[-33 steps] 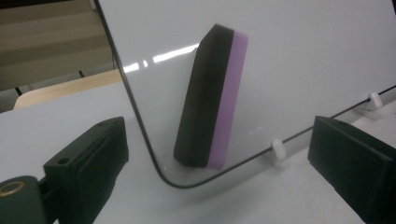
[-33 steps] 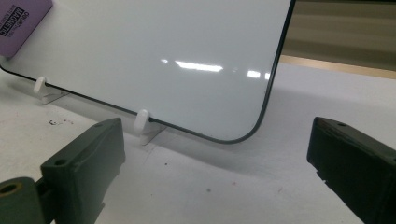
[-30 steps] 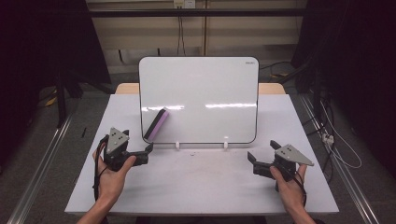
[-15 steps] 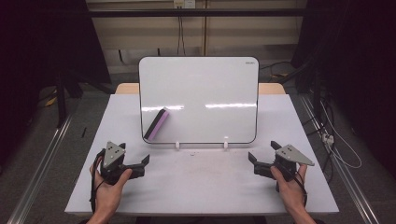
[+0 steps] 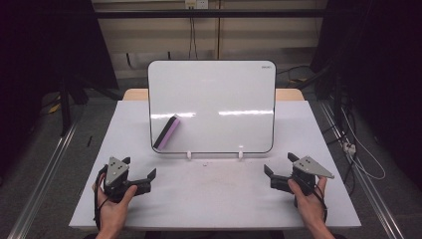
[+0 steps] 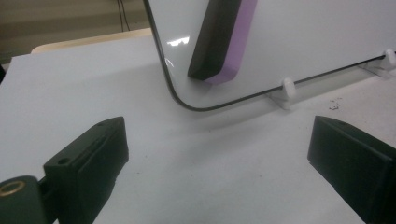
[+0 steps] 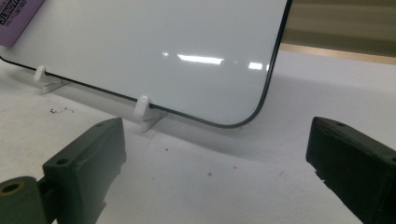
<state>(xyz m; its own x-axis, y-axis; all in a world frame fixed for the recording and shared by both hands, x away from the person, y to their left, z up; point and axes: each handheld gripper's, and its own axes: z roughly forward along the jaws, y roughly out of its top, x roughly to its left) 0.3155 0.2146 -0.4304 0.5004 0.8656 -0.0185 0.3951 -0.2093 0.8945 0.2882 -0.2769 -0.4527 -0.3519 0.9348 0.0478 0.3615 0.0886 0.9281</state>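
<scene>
A white whiteboard (image 5: 211, 104) stands upright on small white feet (image 5: 189, 155) in the middle of the table (image 5: 219, 204). A purple and black eraser (image 5: 166, 133) clings tilted to the board's lower left corner. My left gripper (image 5: 140, 168) rests open near the front left of the table, short of the eraser. In the left gripper view the eraser (image 6: 224, 37) is ahead of the gripper (image 6: 219, 163), with nothing between the jaws. My right gripper (image 5: 279, 164) is open and empty at the front right, facing the whiteboard's (image 7: 154, 46) lower right corner.
Small dark specks (image 5: 219, 175) mark the white tabletop in front of the board. A wooden edge (image 5: 288, 94) shows behind the board. Metal rails (image 5: 45, 174) run along both sides of the table, and cables (image 5: 358, 149) lie on the floor at right.
My left gripper has drawn back from the board toward the table's front edge, still open. The right gripper has barely moved.
</scene>
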